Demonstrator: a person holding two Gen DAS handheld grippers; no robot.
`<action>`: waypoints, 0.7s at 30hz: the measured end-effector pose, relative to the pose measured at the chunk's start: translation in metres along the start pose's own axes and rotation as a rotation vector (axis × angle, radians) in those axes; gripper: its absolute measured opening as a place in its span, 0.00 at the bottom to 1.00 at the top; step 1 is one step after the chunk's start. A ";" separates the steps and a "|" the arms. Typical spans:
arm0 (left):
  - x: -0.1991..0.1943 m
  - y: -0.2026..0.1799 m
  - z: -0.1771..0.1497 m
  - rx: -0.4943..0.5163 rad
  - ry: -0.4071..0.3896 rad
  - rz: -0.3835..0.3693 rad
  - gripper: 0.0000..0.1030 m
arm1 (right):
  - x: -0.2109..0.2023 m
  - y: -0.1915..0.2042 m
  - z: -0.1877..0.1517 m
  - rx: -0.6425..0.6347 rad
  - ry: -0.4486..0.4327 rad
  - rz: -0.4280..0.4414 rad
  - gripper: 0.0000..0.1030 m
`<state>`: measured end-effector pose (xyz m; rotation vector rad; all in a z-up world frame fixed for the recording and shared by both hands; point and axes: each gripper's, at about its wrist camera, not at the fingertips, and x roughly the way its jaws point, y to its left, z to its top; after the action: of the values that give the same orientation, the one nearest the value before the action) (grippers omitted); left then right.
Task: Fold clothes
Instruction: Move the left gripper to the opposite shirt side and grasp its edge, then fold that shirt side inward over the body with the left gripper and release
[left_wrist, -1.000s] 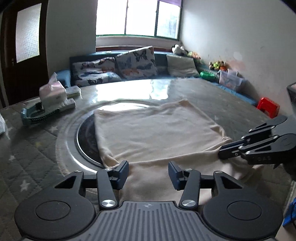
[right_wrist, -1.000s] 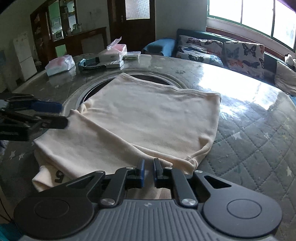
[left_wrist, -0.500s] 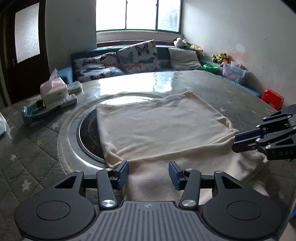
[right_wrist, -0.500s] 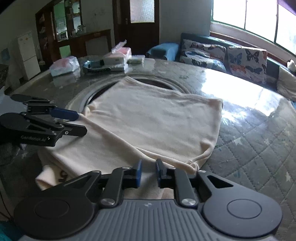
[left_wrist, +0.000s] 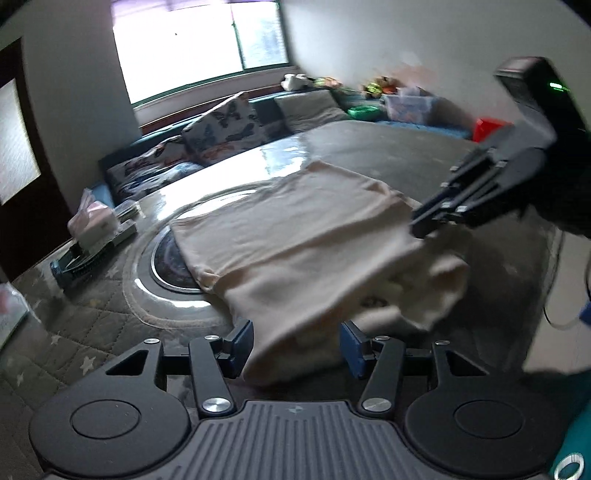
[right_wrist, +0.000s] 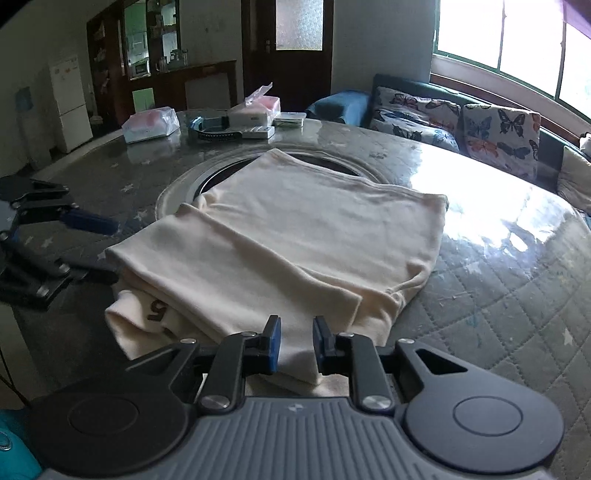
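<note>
Cream garment (right_wrist: 306, 236) lies partly folded across the middle of the frame on the round quilted table (right_wrist: 498, 295), its near hem bunched low at centre. Right gripper (right_wrist: 295, 341), bottom centre of its own view, has jaws narrowly parted after just opening, cloth between the pads but not visibly pinched. Left gripper (left_wrist: 295, 345), bottom centre of the blurred left view, stands about half open, just widened, with loose cloth between the fingers.

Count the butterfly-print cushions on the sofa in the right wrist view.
2: one butterfly cushion lies at the sofa's left end, the second butterfly cushion stands right of it. More may sit beyond the frame's right edge.
</note>
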<state>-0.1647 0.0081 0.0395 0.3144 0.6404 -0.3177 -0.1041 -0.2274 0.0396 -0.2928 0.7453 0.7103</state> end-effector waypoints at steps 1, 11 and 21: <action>-0.001 -0.003 -0.002 0.018 0.002 -0.004 0.54 | 0.002 0.001 -0.002 -0.004 0.005 0.000 0.18; 0.012 -0.040 -0.002 0.182 -0.050 -0.041 0.53 | -0.008 0.008 -0.005 -0.031 0.006 0.014 0.19; 0.022 -0.036 0.013 0.135 -0.105 -0.069 0.12 | -0.035 0.013 -0.014 -0.117 0.017 0.008 0.34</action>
<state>-0.1551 -0.0335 0.0288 0.4022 0.5282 -0.4421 -0.1384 -0.2417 0.0547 -0.4030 0.7227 0.7616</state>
